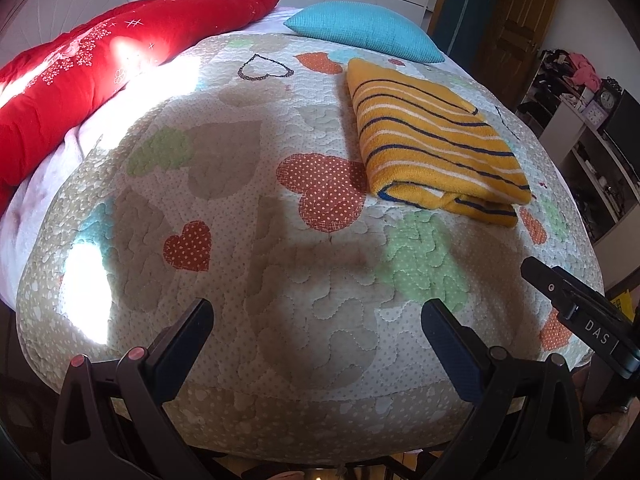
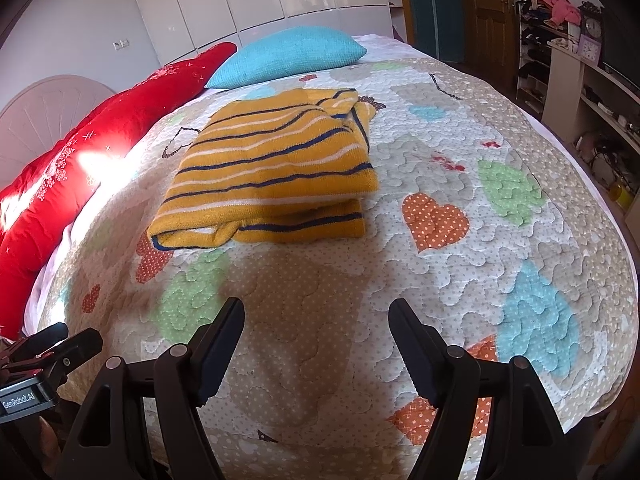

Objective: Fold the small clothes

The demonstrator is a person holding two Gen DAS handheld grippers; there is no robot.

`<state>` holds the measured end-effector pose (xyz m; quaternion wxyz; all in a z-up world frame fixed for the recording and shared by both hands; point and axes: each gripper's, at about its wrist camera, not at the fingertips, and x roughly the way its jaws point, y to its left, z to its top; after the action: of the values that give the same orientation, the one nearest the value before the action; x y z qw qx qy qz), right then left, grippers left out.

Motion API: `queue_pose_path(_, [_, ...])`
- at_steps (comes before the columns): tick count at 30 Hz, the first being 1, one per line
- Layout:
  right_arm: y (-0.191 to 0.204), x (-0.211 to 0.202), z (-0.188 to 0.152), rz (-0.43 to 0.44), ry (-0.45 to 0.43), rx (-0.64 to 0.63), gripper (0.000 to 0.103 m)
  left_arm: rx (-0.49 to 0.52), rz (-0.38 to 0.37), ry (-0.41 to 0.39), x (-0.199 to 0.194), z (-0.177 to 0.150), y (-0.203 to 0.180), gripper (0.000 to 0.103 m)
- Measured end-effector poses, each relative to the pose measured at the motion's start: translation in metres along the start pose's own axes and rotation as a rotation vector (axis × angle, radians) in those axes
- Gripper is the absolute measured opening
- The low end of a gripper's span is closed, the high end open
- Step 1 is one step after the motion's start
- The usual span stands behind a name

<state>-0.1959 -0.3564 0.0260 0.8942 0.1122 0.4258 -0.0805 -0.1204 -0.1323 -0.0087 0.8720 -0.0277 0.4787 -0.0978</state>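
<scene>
A small mustard-yellow sweater with navy and white stripes (image 1: 436,140) lies folded into a thick rectangle on the quilted bedspread (image 1: 280,280); it also shows in the right wrist view (image 2: 276,176), its collar at the far end. My left gripper (image 1: 318,320) is open and empty, held over bare quilt near the bed's front edge, the sweater ahead to its right. My right gripper (image 2: 316,320) is open and empty, just short of the sweater's near folded edge. The right gripper's body (image 1: 580,312) shows at the left view's right side.
A red duvet (image 1: 100,72) lies along the bed's left side and a turquoise pillow (image 1: 368,32) at the head. Shelves with clutter and clocks (image 2: 576,80) stand to the right of the bed, with a wooden door (image 2: 488,4) behind. White wardrobes line the far wall.
</scene>
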Motion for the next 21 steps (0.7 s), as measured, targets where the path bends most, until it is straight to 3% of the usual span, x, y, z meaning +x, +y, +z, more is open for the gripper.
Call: queue_pose_path(21, [-0.0070, 0.0056, -0.0018, -0.003, 0.011, 0.007, 0.080, -0.003, 0.005, 0.005, 0.0038, -0.0013, 0.0008, 0.103])
